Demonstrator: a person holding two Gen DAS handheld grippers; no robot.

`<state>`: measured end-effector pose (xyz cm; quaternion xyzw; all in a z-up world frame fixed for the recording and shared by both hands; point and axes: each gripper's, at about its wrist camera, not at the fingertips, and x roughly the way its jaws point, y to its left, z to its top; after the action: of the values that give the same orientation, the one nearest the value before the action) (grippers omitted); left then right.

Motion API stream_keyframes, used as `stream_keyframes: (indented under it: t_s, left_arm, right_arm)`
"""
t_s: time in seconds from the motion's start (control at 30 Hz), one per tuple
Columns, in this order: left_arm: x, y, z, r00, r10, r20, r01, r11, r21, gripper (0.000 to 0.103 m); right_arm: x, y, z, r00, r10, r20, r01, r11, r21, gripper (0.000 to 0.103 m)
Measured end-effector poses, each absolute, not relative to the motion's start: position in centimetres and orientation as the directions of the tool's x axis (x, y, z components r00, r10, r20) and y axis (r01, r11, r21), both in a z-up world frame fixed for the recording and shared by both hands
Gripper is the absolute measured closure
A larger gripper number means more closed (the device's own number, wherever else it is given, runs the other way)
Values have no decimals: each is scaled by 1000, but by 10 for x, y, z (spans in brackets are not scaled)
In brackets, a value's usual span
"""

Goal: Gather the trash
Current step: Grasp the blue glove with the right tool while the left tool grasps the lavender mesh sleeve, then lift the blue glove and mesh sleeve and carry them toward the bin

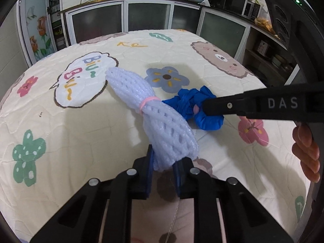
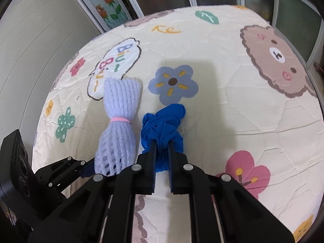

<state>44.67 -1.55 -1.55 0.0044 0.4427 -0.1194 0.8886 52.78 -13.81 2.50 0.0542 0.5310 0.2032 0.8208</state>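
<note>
Between the pads of my left tool (image 1: 163, 162) sits the near end of the white foam net bundle (image 1: 149, 109), its jaws closed down on the soft mesh until it bulges above them. I grip that end because the pink band (image 1: 148, 101) cinches the middle, so the bundle should lift as one piece. Its far end stretches away from the tool and lies on the quilted cover (image 1: 60, 125) of what I take to be a bed.

Just to the right of that bundle, my right tool (image 2: 162, 151) is clamped tight on the crumpled blue glove (image 2: 162, 123), with folds squeezed between the ribbed pads and the rest bunched ahead of the tips on the cover. The two pieces lie side by side, nearly touching, which lets me take one in each tool at once. I judge both grips set and neither piece lifted yet.
</note>
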Motion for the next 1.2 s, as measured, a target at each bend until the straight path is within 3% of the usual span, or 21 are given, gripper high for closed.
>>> stream_keyframes:
  t_s: [0.8, 1.2]
  left_arm:
    - [309, 39, 50, 688, -238, -686, 174, 971, -163, 87]
    - [263, -3, 59, 693, -308, -652, 250, 951, -184, 87]
  right_arm:
    - [390, -175, 92, 519, 394, -758, -248, 919, 308, 95]
    - [309, -237, 103, 613, 321, -722, -151, 944, 292, 95]
